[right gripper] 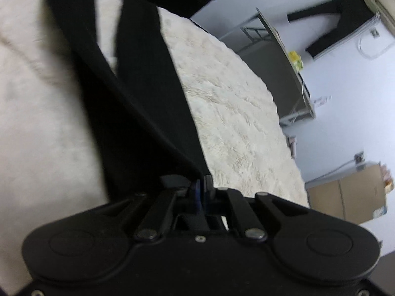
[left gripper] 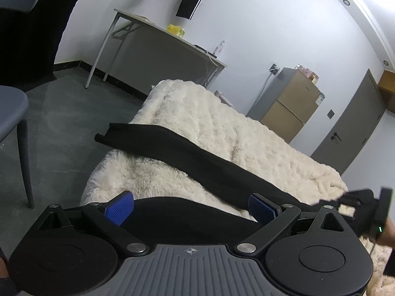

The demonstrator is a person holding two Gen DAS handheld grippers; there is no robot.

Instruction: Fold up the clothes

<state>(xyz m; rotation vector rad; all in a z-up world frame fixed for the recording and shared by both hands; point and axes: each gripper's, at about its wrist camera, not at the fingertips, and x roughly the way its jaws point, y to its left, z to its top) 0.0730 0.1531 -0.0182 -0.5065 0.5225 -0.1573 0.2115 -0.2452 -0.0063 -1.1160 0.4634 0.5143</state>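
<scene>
A long black garment (left gripper: 197, 157) lies across a cream fluffy blanket (left gripper: 209, 113), one leg stretched out to the blanket's left edge. My left gripper (left gripper: 191, 208) is open, its blue pads (left gripper: 119, 208) wide apart, with a fold of the black cloth lying low between them. At the far right of the left wrist view, my right gripper (left gripper: 350, 201) grips the garment's other end. In the right wrist view that gripper (right gripper: 202, 185) is shut on the black garment (right gripper: 138, 86), which rises from the closed jaws as two taut bands towards the upper left over the blanket (right gripper: 234, 111).
A grey chair (left gripper: 14, 113) stands on the dark floor at the left. Behind the blanket are a folding table (left gripper: 153, 37) with a yellow item and a bottle, a beige cabinet (left gripper: 293, 103) and a grey door (left gripper: 355, 123). Dark clothing (left gripper: 190, 0) hangs on the wall.
</scene>
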